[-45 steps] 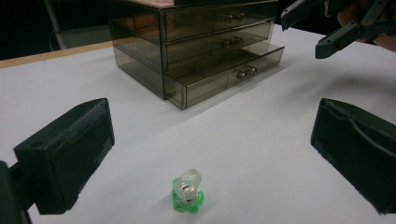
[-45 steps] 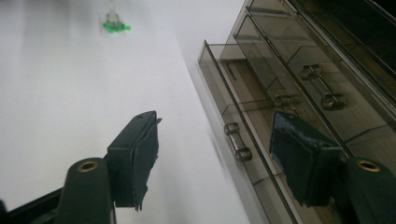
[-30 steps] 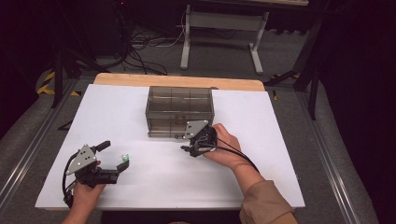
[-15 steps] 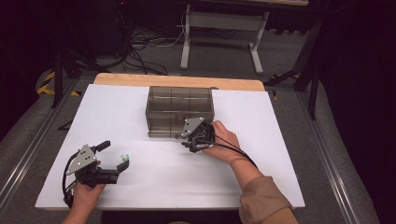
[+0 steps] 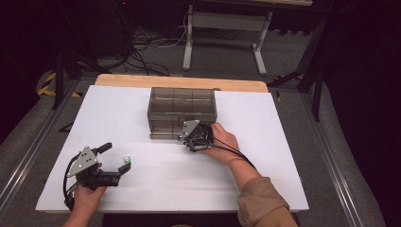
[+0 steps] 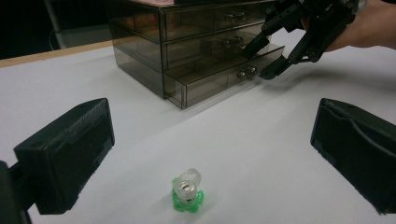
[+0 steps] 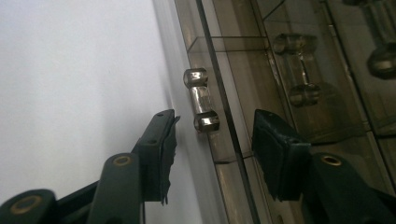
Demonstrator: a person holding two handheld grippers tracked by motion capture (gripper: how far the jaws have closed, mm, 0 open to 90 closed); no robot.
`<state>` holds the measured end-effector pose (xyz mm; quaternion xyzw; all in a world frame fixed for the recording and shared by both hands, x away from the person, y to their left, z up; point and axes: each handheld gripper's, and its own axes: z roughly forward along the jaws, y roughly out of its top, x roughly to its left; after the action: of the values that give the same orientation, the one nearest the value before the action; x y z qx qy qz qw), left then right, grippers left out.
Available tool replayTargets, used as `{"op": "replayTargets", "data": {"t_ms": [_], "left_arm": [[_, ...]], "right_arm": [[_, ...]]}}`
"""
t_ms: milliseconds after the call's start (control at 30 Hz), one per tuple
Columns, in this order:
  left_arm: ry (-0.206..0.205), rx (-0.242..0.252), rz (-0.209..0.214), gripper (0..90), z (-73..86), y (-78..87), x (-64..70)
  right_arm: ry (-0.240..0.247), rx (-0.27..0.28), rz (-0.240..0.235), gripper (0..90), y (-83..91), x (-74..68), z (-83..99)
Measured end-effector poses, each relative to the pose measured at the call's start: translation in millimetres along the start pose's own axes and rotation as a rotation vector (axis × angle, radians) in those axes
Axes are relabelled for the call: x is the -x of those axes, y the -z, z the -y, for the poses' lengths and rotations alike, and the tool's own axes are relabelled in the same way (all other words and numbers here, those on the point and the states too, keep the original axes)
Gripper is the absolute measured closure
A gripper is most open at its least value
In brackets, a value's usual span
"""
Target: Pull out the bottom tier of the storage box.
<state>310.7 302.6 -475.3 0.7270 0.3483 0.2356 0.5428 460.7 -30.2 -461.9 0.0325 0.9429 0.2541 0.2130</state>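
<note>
Right gripper [image 5: 188, 140], jaws spread and empty, straddling clear bar handle [image 7: 201, 100] on bottom drawer [image 6: 224, 77], slightly pulled out, of smoky translucent plastic drawer chest [image 5: 182, 111]. Left gripper [image 5: 116, 158] wide open, empty, near small green-and-clear plastic piece [image 6: 187, 189] on white tabletop [image 5: 156, 179].

**Bright bench, dark surroundings**

The white bench [image 5: 142, 118] is lit evenly from above, while the floor and background are left in deep shadow. A soft shadow is cast beside the smoky drawer cabinet [image 6: 187, 51]. In the right gripper view the handle [image 7: 201, 105] is rendered sharp with small glints, and the near fingers [image 7: 161, 149] are slightly blurred.
</note>
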Motion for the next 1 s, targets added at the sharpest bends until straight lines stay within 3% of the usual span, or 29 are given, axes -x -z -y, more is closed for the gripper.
{"op": "replayTargets", "data": {"t_ms": [300,500,733,1000], "left_arm": [[-0.002,-0.001,-0.001,0.5,0.0,0.3,-0.1],[0.001,0.001,-0.001,0.5,0.1,0.2,-0.1],[0.002,0.002,-0.001,0.5,0.1,0.3,-0.2],[0.002,0.003,0.0,0.5,0.1,0.5,-0.3]], "right_arm": [[-0.007,-0.009,0.007,57.7,-9.6,0.4,-0.6],[0.0,-0.002,0.004,66.9,-12.5,1.3,-1.8],[0.027,-0.015,0.007,68.3,-11.6,-0.6,-3.2],[0.016,-0.024,-0.008,69.0,-7.7,-5.6,-5.1]]}}
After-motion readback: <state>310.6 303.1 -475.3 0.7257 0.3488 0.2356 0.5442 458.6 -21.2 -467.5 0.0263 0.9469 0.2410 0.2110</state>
